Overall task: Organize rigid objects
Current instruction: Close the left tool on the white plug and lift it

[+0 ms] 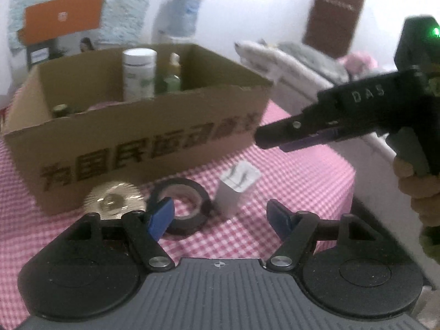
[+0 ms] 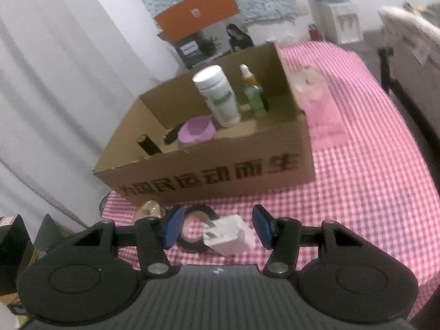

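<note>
White boxy plastic charger plug (image 2: 229,235) stands on the pink-checked desk (image 2: 357,192) before the brown cardboard box (image 2: 220,170), between the right hand-held gripper (image 2: 217,227) fingers, spread wide, empty; left hand-held gripper (image 1: 220,217) also wide, farther.

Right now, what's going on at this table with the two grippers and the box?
A person is sorting small items into a cardboard box on a pink checked cloth. The box already holds a white bottle, a green dropper bottle and a purple lid. Outside, in front of it, lie a black tape roll, a white charger plug and a gold disc. The right gripper hangs open over the plug; the left gripper is open too. Neither holds anything.
</note>
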Demonstrator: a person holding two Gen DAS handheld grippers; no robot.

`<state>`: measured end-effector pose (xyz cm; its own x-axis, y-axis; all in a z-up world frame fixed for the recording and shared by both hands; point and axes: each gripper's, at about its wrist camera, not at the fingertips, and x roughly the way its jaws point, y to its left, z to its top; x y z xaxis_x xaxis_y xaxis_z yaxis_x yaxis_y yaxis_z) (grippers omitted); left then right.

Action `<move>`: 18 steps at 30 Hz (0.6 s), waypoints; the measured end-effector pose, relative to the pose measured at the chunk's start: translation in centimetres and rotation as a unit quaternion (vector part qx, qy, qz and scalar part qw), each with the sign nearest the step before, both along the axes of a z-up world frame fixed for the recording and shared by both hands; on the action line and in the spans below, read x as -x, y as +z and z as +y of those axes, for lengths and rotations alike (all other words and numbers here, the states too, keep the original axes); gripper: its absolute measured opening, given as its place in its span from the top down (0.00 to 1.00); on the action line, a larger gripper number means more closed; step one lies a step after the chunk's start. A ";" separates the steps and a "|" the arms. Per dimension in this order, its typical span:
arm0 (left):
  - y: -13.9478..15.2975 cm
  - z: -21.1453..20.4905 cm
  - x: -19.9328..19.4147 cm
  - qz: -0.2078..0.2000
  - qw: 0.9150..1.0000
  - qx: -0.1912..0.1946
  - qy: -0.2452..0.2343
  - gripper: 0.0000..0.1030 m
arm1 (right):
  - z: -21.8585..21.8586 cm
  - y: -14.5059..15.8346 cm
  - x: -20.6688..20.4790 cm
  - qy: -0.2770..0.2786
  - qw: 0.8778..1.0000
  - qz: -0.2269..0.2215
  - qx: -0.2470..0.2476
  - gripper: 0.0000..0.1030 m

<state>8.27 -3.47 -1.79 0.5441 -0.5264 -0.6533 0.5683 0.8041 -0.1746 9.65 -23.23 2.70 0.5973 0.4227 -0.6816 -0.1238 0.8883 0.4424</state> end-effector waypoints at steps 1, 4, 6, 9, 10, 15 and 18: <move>-0.2 -0.6 -0.1 0.001 1.000 -0.008 -0.007 0.31 | -0.1 -0.4 -0.1 -0.002 1.000 0.005 -0.005 0.44; -0.6 -2.2 -0.5 -0.004 0.999 -0.033 -0.021 0.36 | -0.9 -1.7 -0.5 -0.009 0.999 0.023 -0.023 0.45; -0.8 -3.2 -0.8 -0.008 0.998 -0.051 -0.027 0.42 | -1.4 -2.6 -0.7 -0.014 0.999 0.035 -0.036 0.47; -1.4 -4.5 -1.2 -0.012 0.996 -0.083 -0.025 0.47 | -1.6 -3.7 -1.2 -0.017 0.998 0.049 -0.041 0.53; -1.5 -4.9 -1.4 -0.012 0.995 -0.091 -0.025 0.51 | -1.7 -4.1 -1.4 -0.017 0.998 0.052 -0.044 0.53; -1.9 -5.7 -2.1 0.009 0.995 -0.097 -0.019 0.59 | -1.9 -5.2 -1.9 -0.007 0.996 0.068 -0.061 0.61; -1.9 -6.1 -2.0 0.010 0.995 -0.100 -0.015 0.59 | -1.8 -5.3 -2.0 -0.002 0.995 0.069 -0.066 0.61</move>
